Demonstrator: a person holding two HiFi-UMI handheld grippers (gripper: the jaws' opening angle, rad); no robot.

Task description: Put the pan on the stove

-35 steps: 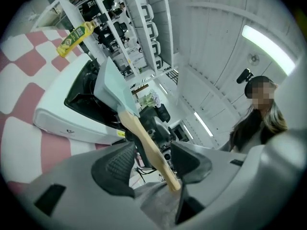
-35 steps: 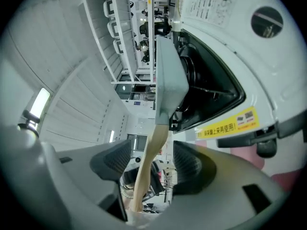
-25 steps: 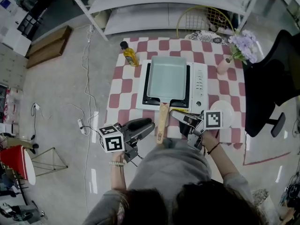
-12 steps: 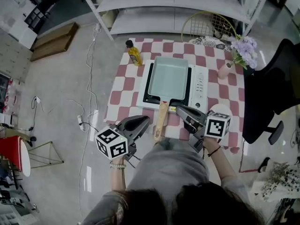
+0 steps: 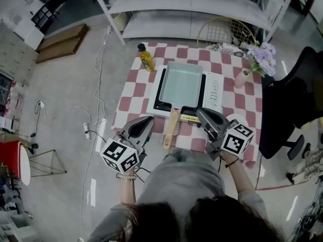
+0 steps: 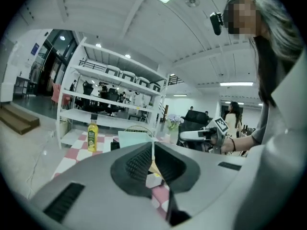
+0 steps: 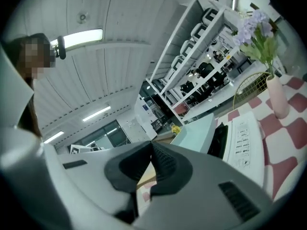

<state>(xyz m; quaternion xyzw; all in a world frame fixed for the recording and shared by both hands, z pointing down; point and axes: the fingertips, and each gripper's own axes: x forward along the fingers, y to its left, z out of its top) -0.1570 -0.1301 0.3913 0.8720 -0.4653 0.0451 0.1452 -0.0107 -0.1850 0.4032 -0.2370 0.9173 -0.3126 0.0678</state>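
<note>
On the checked bench [image 5: 132, 92], the pale rectangular pan [image 5: 180, 83] already sat square on the stove [image 5: 214, 91]. Its wooden handle [image 5: 170, 127] jutted back toward the person, past the stove's near edge. By that look the placing was done, and what remained was a clean retreat.

Doing it well would mean drawing both tools back and up, away from the handle, since a knock on that long lever could twist the pan off its seat. A sideways sweep across the bench was best avoided, with the yellow bottle [image 5: 147, 58] at the far left corner and the flower vase [image 5: 242, 77] at the right.

The left gripper [image 5: 146, 121] had its fingers pressed together with nothing between them. The right gripper [image 5: 202, 113] was likewise closed and empty in its own view. They flanked the handle, one on each side, near it but apart from it, with their tips pointing toward the stove. The pan's body lay beyond both pairs of fingers, out of contact, and neither tool seemed to touch the stove.
</note>
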